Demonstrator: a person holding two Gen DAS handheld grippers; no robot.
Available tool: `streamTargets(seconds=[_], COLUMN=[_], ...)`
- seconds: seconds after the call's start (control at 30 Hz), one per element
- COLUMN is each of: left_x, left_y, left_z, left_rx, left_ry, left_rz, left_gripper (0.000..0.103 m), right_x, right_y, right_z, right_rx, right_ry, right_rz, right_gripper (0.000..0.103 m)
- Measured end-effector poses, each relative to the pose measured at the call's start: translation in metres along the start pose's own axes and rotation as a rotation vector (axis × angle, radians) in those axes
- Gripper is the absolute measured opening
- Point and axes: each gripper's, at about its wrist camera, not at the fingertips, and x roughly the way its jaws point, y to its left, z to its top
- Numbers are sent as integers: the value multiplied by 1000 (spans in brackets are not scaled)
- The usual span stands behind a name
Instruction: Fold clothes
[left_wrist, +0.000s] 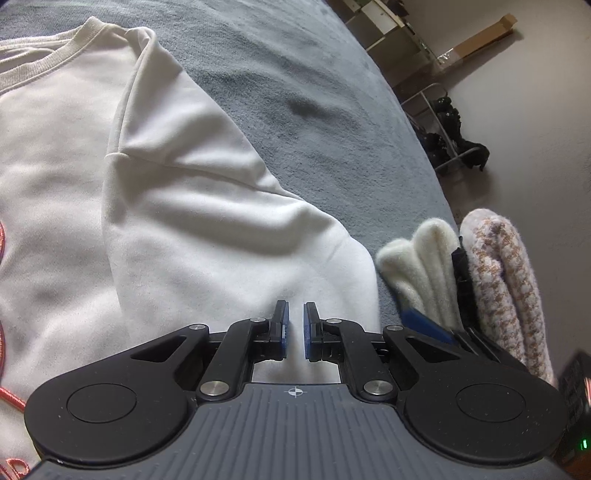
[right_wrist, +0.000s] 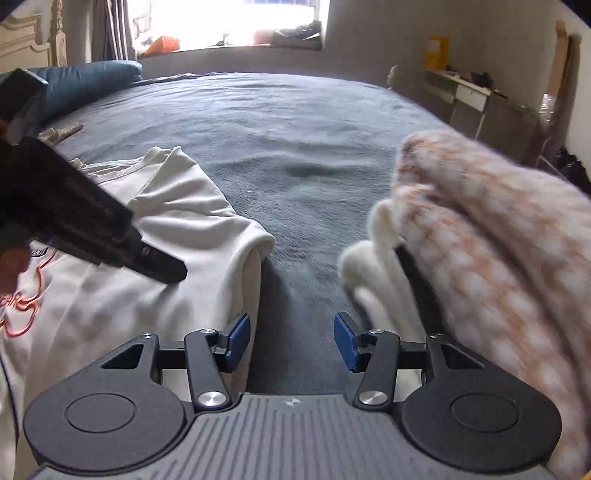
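On the grey-blue bedspread (right_wrist: 295, 122), my nearly closed left gripper (left_wrist: 294, 325) is pinning the white cotton sweatshirt (left_wrist: 177, 206); my right gripper (right_wrist: 291, 341) is hovering wide, empty. Lifting left risks springing the folded sleeve open.

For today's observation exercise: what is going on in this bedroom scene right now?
A person with a handheld gripper in each hand is folding a white sweatshirt spread on a grey bed. The left gripper is shut, resting over the sleeve that is folded in over the body. The right gripper is open with only bed cover between its pads, just beside the sleeve's edge. A fuzzy-gloved hand holds it.
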Motion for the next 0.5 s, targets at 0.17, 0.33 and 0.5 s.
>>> streamTargets(seconds=[0.17, 0.33, 0.5], left_x=[6, 28, 24], left_y=[-18, -38, -45], left_z=[0, -4, -6], left_rx=[87, 191, 211], left_ry=[5, 30, 16], left_rz=[-16, 18, 55], left_gripper=[9, 16, 19], right_x=[-41, -48, -33], right_y=[-2, 8, 3], right_z=[-11, -23, -53], right_rx=[103, 116, 137], right_ry=[-35, -6, 160], right_rz=[46, 133, 82], right_gripper=[42, 24, 16])
